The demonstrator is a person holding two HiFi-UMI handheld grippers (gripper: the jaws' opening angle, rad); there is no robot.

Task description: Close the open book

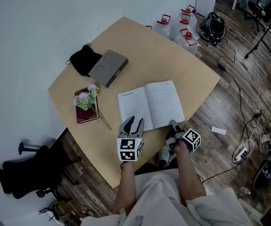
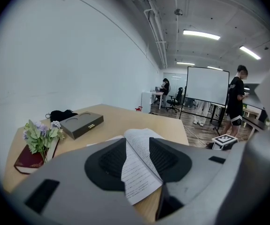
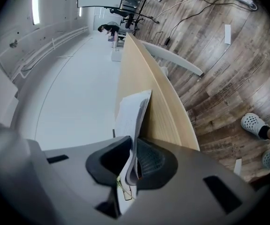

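The open book lies flat on the tan table, near its front edge, pages up. My left gripper stands open at the near edge of the left page. In the left gripper view the page runs between the wide-apart pads of the left gripper, which do not press on it. My right gripper is at the near corner of the right page. In the right gripper view a sheaf of pages stands edge-on, with the right gripper shut on it.
A grey flat box and a black pouch lie at the table's far left. A dark red book with a flower sprig lies left of the open book. Red-capped bottles, cables and a black chair stand on the floor.
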